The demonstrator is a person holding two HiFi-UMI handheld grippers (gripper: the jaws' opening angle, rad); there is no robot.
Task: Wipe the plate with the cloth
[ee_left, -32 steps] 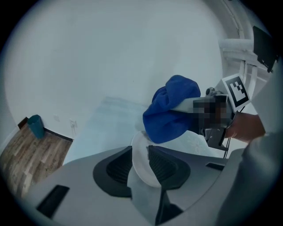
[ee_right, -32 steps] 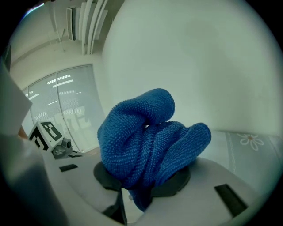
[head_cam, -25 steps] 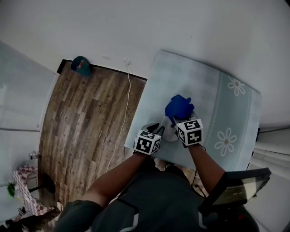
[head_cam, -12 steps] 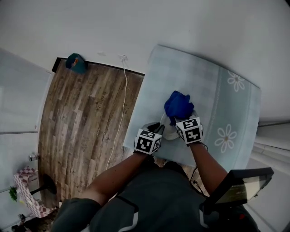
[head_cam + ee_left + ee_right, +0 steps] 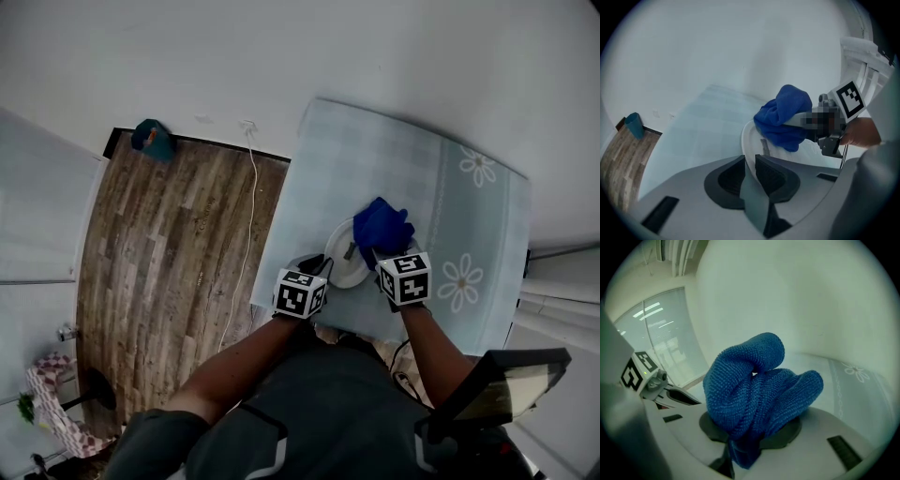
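Left gripper point(image 5: 750, 165) pinches the rigid, probably slippery white round plate point(image 5: 751, 138) by its rim; right gripper point(image 5: 749, 430) clamps the soft, bunched blue cloth point(image 5: 750, 380) at its base.

In the right gripper view the blue cloth point(image 5: 754, 394) bulges over the right gripper point(image 5: 749, 439) and hides where its jaws meet. In the left gripper view the plate point(image 5: 747, 138) shows little more than its near rim. Its lower edge drops out of sight between the jaws of the left gripper point(image 5: 749, 174), its far part lies under the cloth, and the right gripper's body is blurred over. In the head view a teal thing point(image 5: 150, 138) on the floor point(image 5: 169, 244) is too small to identify.
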